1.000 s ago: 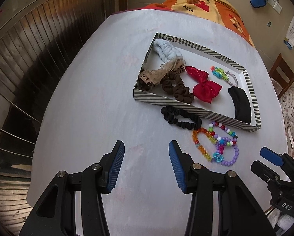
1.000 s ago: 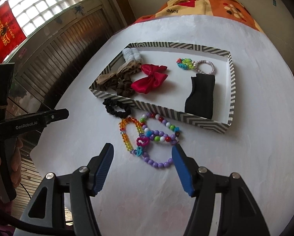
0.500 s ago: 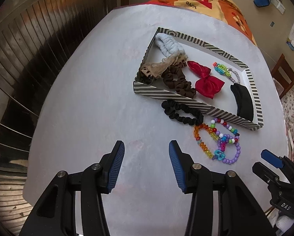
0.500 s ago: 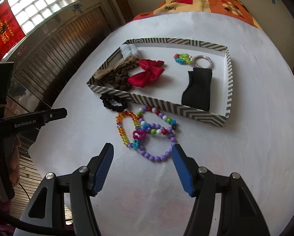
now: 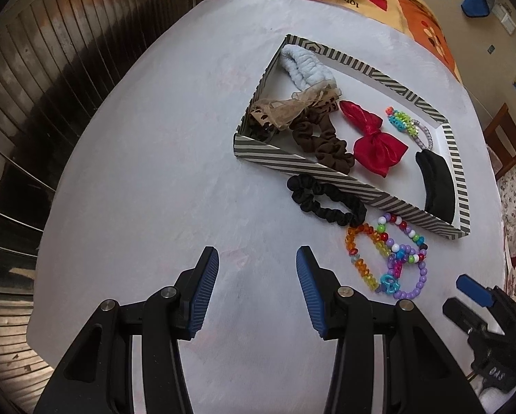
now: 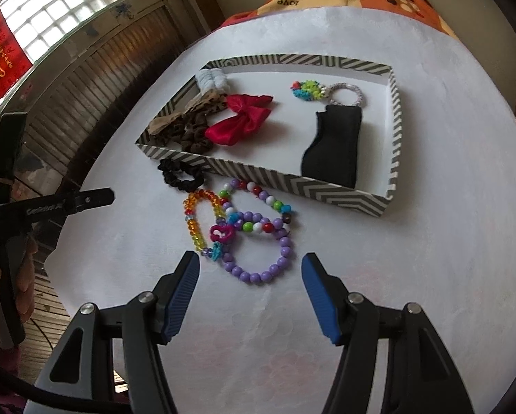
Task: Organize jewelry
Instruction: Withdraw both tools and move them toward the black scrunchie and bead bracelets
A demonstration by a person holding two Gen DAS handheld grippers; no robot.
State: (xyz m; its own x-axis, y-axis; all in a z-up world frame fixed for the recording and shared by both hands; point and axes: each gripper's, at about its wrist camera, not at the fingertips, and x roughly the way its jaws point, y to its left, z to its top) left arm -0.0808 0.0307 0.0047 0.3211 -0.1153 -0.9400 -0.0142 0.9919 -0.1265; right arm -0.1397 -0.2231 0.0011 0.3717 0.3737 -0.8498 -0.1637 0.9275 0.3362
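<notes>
Bracelets (image 6: 244, 231) of bright beads, one purple, one orange, one mixed, lie tangled on the white table (image 6: 430, 241) just outside a striped tray (image 6: 327, 191), beside a black scrunchie (image 6: 180, 174). Inside the tray are scrunchies and a red bow (image 6: 240, 120). Both the left gripper (image 5: 258, 269) and right gripper (image 6: 251, 272) hover empty, jaws apart. Dark slatted wall behind.

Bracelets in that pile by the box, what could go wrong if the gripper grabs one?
1. The purple bead bracelet, orange crystal bracelet and multicoloured bead bracelet overlap, so the open right gripper may lift several together.
2. The black fabric scrunchie touches the orange one and might get dragged along.
3. The pile lies right beside the striped cardboard tray's wall, so a finger could bump it.
</notes>
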